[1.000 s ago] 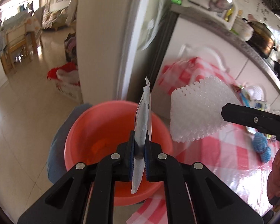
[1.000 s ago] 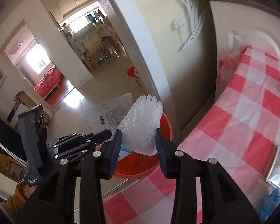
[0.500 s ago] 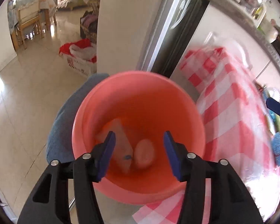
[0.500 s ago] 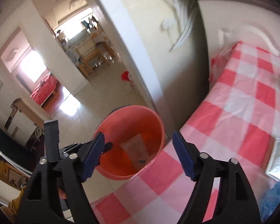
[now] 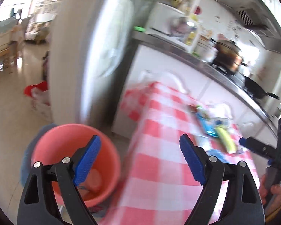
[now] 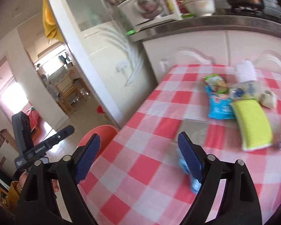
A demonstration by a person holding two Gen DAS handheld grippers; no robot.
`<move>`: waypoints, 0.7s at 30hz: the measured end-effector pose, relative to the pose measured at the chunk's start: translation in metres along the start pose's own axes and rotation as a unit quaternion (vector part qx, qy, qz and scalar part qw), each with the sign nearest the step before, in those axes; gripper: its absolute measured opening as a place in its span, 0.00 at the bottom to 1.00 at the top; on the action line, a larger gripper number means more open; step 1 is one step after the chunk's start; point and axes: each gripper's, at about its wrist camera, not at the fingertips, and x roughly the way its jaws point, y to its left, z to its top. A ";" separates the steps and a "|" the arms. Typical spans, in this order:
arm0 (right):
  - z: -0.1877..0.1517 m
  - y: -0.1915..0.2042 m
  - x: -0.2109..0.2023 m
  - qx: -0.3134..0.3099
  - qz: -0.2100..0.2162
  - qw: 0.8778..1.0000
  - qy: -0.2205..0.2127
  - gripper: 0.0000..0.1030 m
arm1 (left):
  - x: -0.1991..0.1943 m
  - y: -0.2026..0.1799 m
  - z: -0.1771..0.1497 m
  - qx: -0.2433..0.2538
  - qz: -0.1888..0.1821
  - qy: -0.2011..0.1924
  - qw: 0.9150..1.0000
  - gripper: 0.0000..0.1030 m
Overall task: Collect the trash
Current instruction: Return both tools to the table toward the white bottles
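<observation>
Jaws of both tools opening, nothing between them. Left gripper [image 5: 138, 159] a second ago clamped a white packet, right gripper [image 6: 138, 158] a white foam net; both were dropped into the orange bucket [image 5: 110, 150], at 8 o'clock off the table edge. One round done, and both have swung back over the checked tablecloth [image 6: 140, 178]. More trash at 2 o'clock: green sponge [image 6: 252, 125], blue wrapper [image 6: 218, 106], crumpled bits beyond. Probably next pick.
</observation>
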 end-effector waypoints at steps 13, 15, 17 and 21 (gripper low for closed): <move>-0.043 -0.110 -0.094 0.118 -0.107 0.985 -0.072 0.83 | 0.025 -0.125 -0.010 0.059 -0.115 0.062 0.990 0.91; -0.046 -0.124 -0.104 0.131 -0.113 0.981 -0.083 0.83 | 0.034 -0.137 -0.014 0.057 -0.126 0.080 0.987 0.91; -0.048 -0.137 -0.111 0.142 -0.125 0.978 -0.090 0.83 | 0.043 -0.148 -0.015 0.053 -0.130 0.101 0.985 0.91; -0.051 -0.162 -0.120 0.166 -0.135 0.972 -0.097 0.83 | 0.059 -0.168 -0.012 0.060 -0.139 0.114 0.982 0.91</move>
